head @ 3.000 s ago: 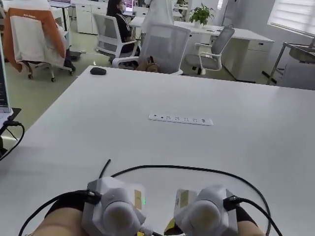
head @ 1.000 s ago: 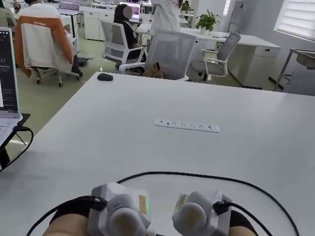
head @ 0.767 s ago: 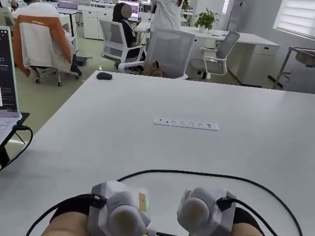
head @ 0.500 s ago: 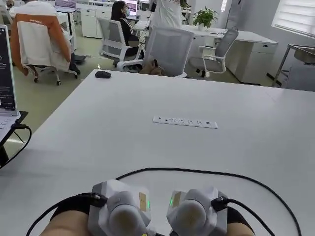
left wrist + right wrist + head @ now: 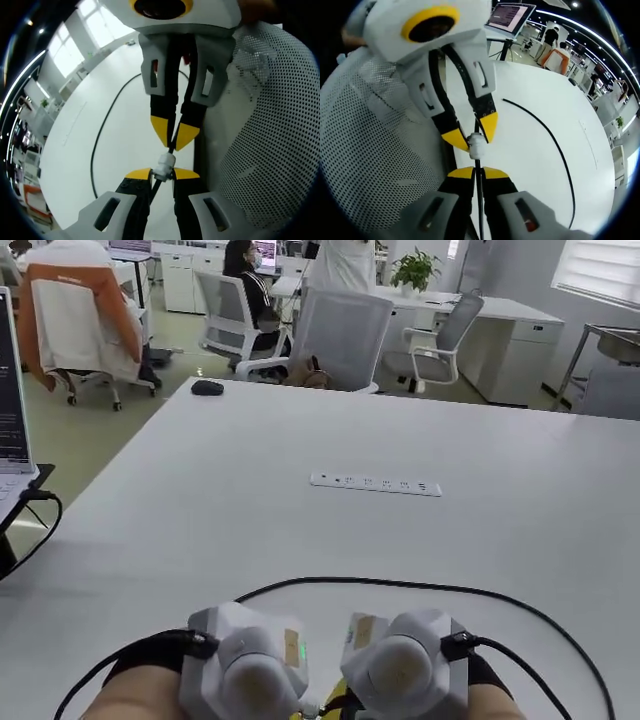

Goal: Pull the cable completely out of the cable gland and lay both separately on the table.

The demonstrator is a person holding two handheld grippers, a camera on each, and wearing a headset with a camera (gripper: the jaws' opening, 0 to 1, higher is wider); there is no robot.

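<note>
While the person stood close in at the near edge of the broad white table (image 5: 250, 490), both tools were held up just in front of the body, almost nose to nose. The left hand-held gripper (image 5: 162, 174) was closed on the small white plastic cable gland (image 5: 164, 164), its yellow tips pinching the fitting from either side. The right hand-held gripper (image 5: 478, 173) was clamped on the thin black cable (image 5: 479, 200) just beside the gland, with a short bare stretch between the two sets of tips. In the left gripper view the cable ran into the gland on one side and came out between the left jaws on the other, so I judged it not yet pulled free. The rest of it lay in a long loose arc across the table, well short of the white power strip (image 5: 375, 484) farther out. This looked like the pulling step itself, with one tool anchoring the gland and the other hauling the cable. I could not tell which end was the short one. The next move seemed to call for drawing the two tools straight apart along the cable's line, likely regripping near the gland more than once, and keeping the left grip firm so the gland did not twist or slip.
</note>
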